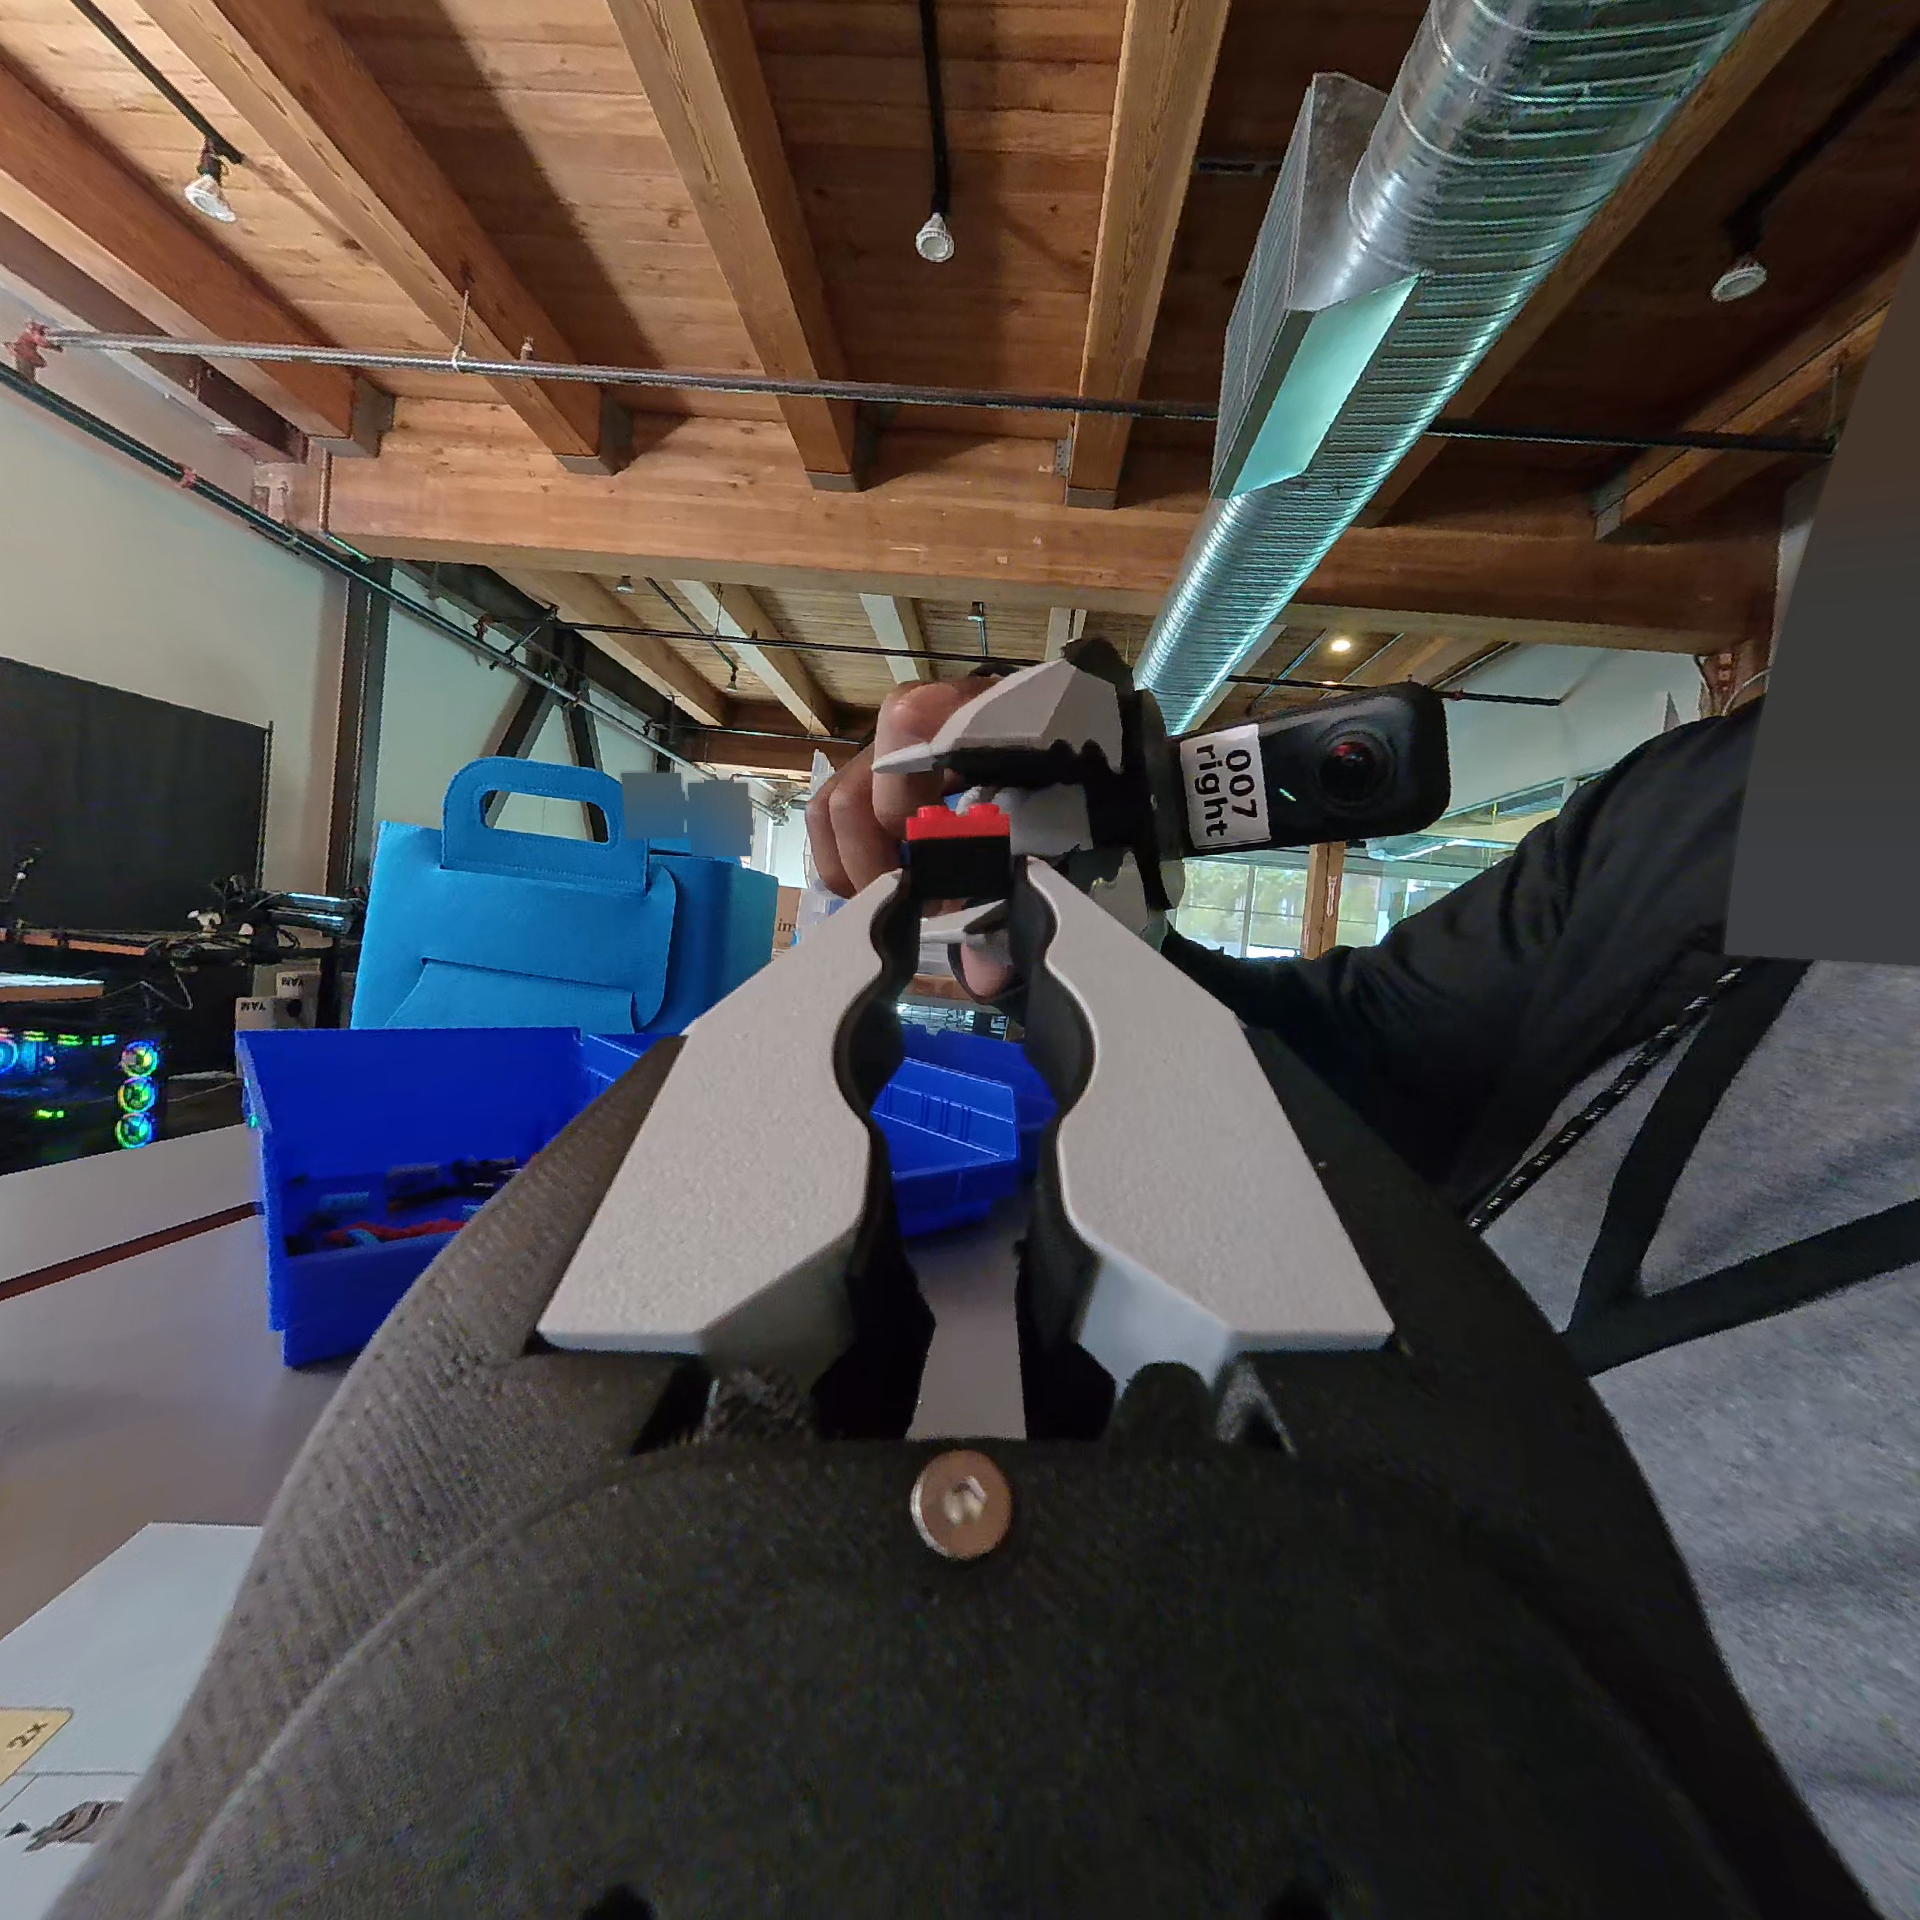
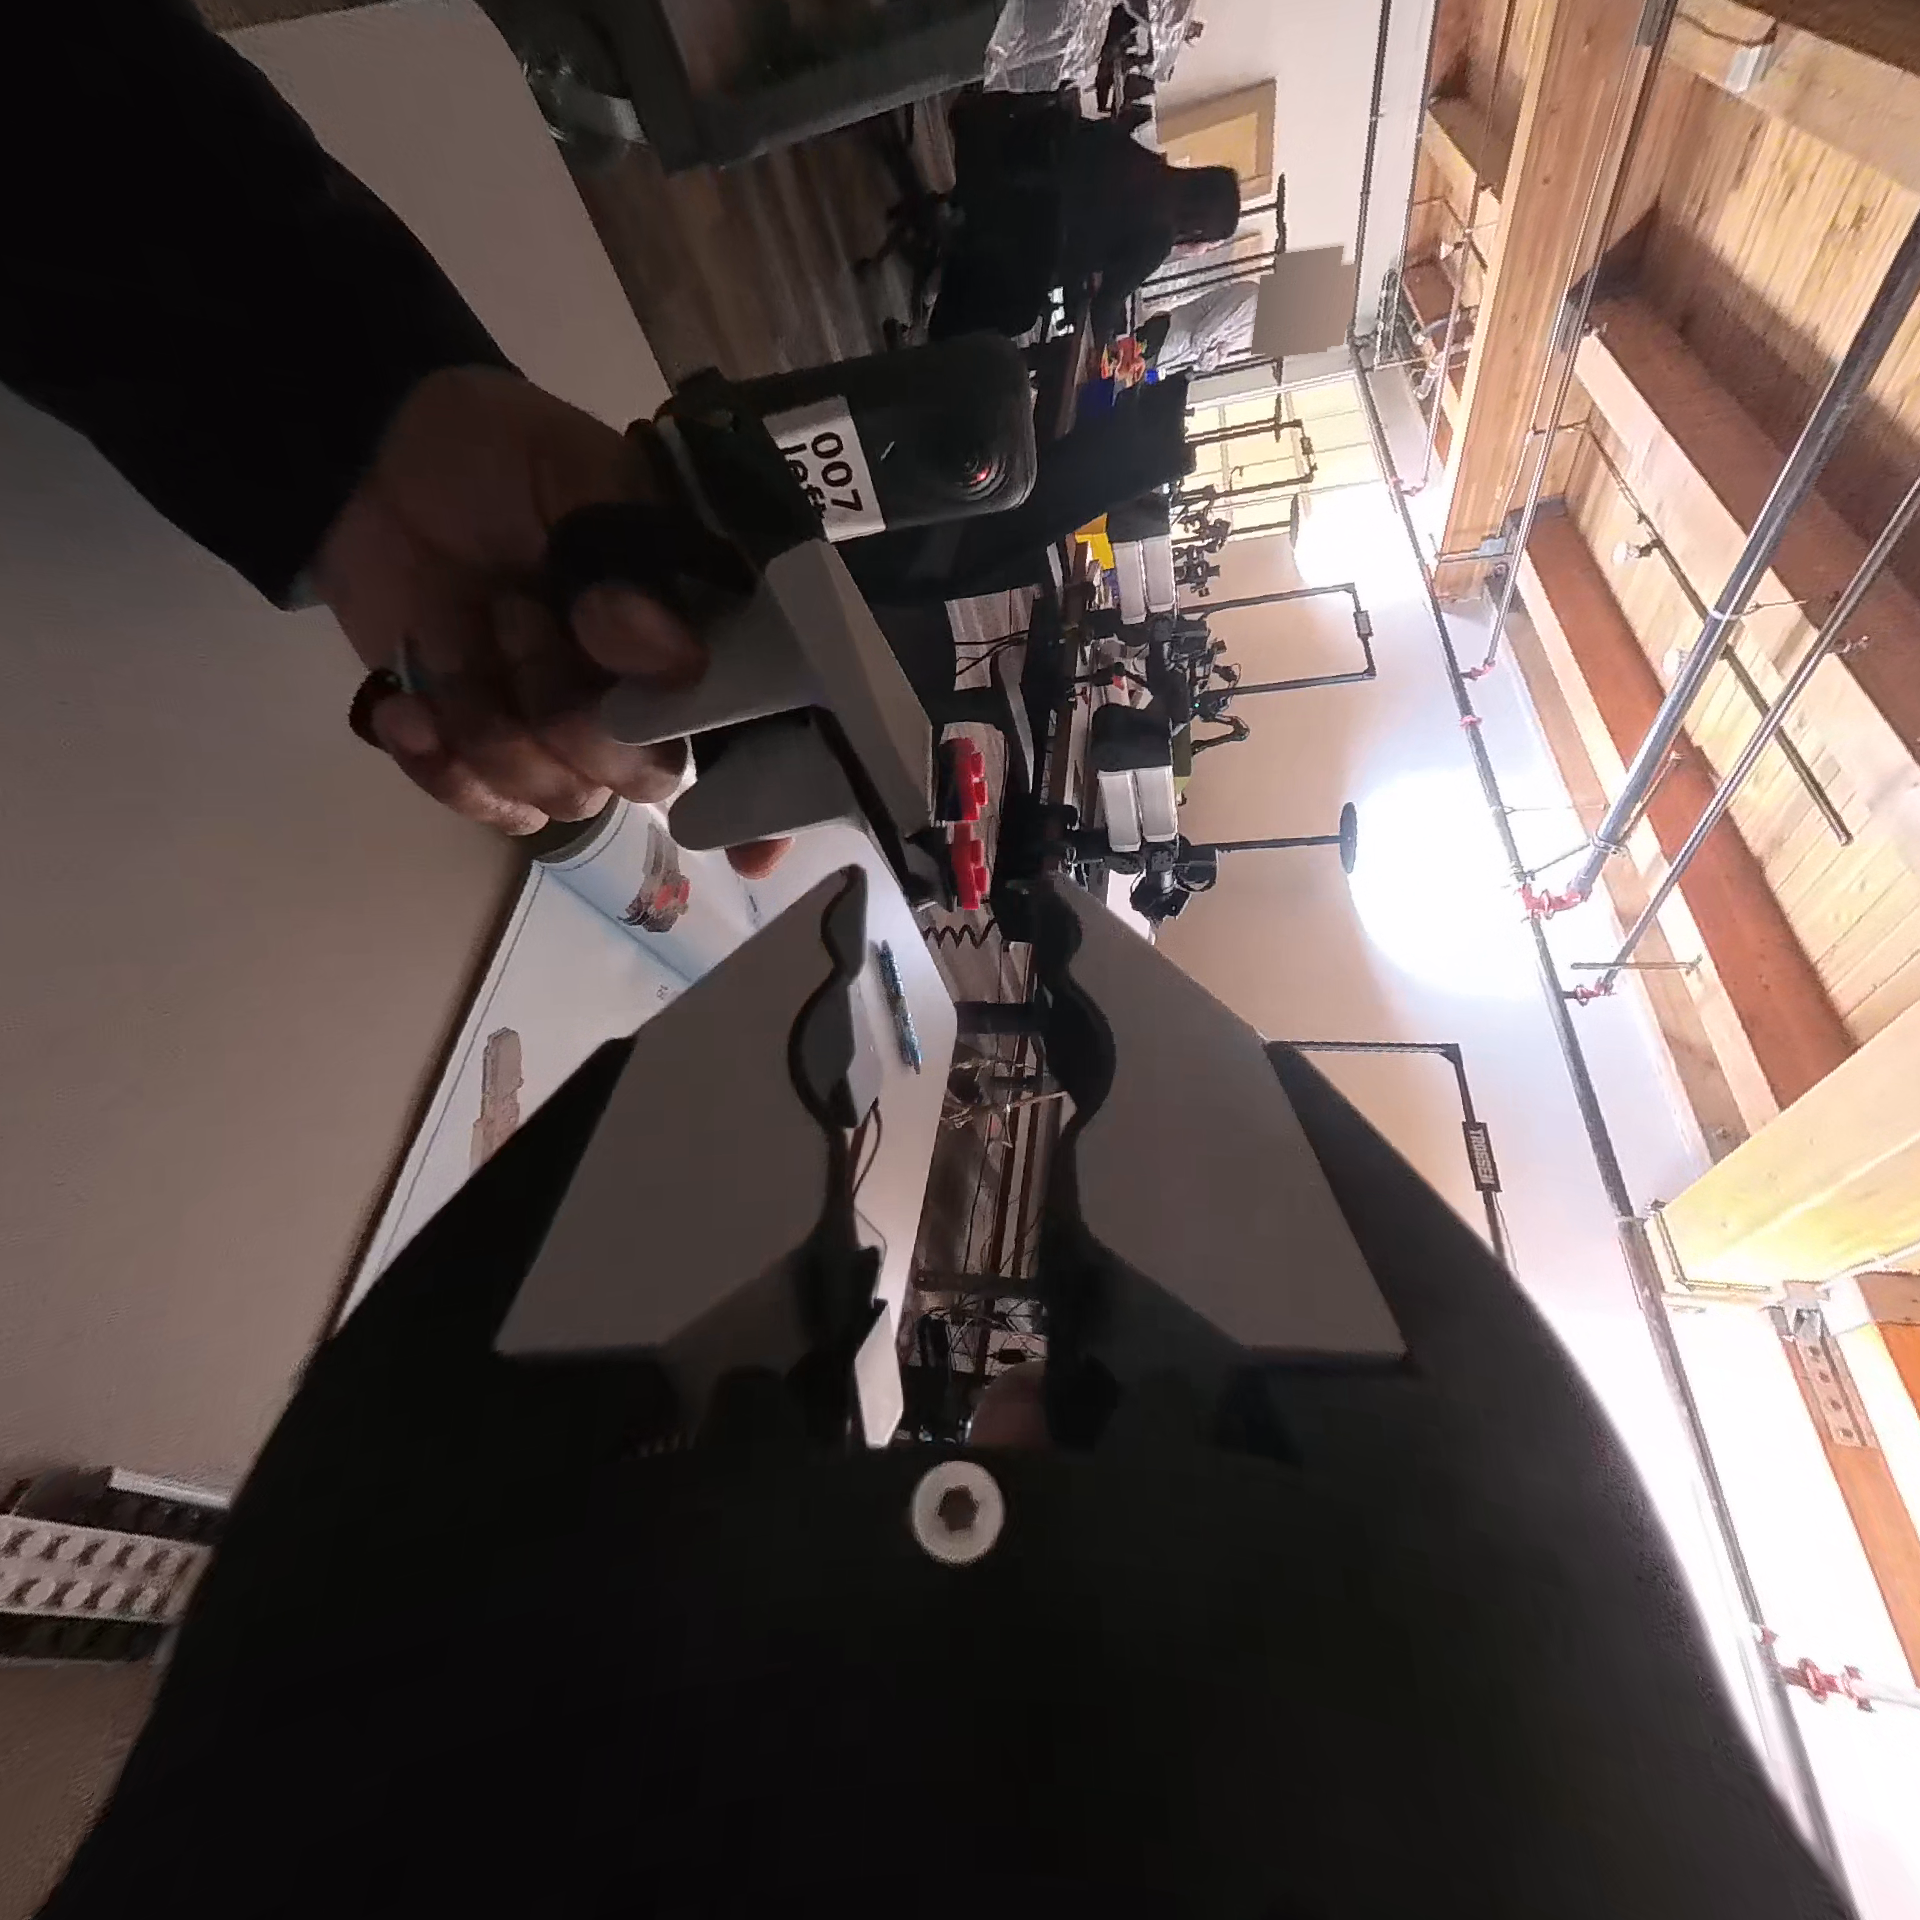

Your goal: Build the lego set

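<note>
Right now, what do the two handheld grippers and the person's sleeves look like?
Both the left gripper and right gripper have pale grey wedge fingers with wavy black pads on black textured bodies. Each carries a black camera with a white label. The sleeves are black.

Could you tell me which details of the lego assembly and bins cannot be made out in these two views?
- Left wrist view: the lower part of the red-and-black lego piece is hidden by the left gripper.
- Left wrist view: the pieces in the blue bin are too small and partly hidden.
- Right wrist view: the right gripper is backlit; its contact with the lego piece is unclear.
</note>
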`<act>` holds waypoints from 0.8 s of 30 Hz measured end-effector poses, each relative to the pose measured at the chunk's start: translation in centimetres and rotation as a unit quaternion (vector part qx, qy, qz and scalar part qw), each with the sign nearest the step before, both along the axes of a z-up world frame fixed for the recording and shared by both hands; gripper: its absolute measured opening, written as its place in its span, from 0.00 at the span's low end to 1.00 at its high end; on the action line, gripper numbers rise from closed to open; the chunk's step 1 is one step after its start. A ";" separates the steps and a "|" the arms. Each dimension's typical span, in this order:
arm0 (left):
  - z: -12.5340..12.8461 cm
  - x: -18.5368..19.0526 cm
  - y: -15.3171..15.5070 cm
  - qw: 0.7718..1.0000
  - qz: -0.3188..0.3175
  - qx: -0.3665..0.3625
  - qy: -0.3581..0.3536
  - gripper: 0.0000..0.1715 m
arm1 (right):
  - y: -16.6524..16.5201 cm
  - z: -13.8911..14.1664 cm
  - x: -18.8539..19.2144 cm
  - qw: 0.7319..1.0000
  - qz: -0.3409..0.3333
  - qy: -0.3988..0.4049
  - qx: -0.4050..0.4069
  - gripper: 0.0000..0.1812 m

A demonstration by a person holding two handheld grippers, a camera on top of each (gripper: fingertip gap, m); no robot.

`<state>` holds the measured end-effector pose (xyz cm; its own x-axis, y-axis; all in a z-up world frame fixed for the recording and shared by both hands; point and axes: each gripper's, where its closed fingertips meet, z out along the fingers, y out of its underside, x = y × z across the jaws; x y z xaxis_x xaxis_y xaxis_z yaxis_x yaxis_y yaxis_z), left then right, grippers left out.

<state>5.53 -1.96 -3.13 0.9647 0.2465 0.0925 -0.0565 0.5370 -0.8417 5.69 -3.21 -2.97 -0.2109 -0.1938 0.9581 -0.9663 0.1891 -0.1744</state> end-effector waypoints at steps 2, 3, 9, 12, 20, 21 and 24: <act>0.0 0.0 0.0 1.000 0.001 0.000 -0.001 0.10 | 0.0 0.0 0.0 1.000 0.001 0.001 0.000 0.18; 0.0 0.0 0.0 1.000 0.001 0.000 -0.001 0.10 | -0.1 0.1 0.0 1.000 0.002 0.002 0.000 0.18; -0.1 -0.1 0.1 1.000 0.001 -0.002 -0.001 0.10 | -0.2 -0.1 0.1 1.000 0.005 0.011 0.010 0.15; -0.1 -0.1 0.2 1.000 0.001 -0.003 -0.001 0.10 | -0.3 -0.4 0.0 1.000 0.004 0.014 0.017 0.11; 0.3 0.1 0.0 1.000 -0.009 0.019 -0.003 0.10 | -0.4 0.0 0.0 1.000 0.005 0.010 -0.005 0.08; 0.4 0.1 0.0 1.000 -0.011 0.022 -0.003 0.10 | -0.4 0.1 0.0 1.000 0.006 0.010 -0.006 0.08; 0.5 0.1 -0.1 0.999 -0.013 0.031 -0.004 0.10 | -0.5 0.2 0.0 1.000 0.006 0.017 -0.010 0.08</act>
<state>5.66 -2.02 -2.62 0.9698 0.2159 0.1136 -0.0364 0.5886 -0.8076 5.71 -3.73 -2.76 -0.1755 -0.1773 0.9684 -0.9740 0.1746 -0.1445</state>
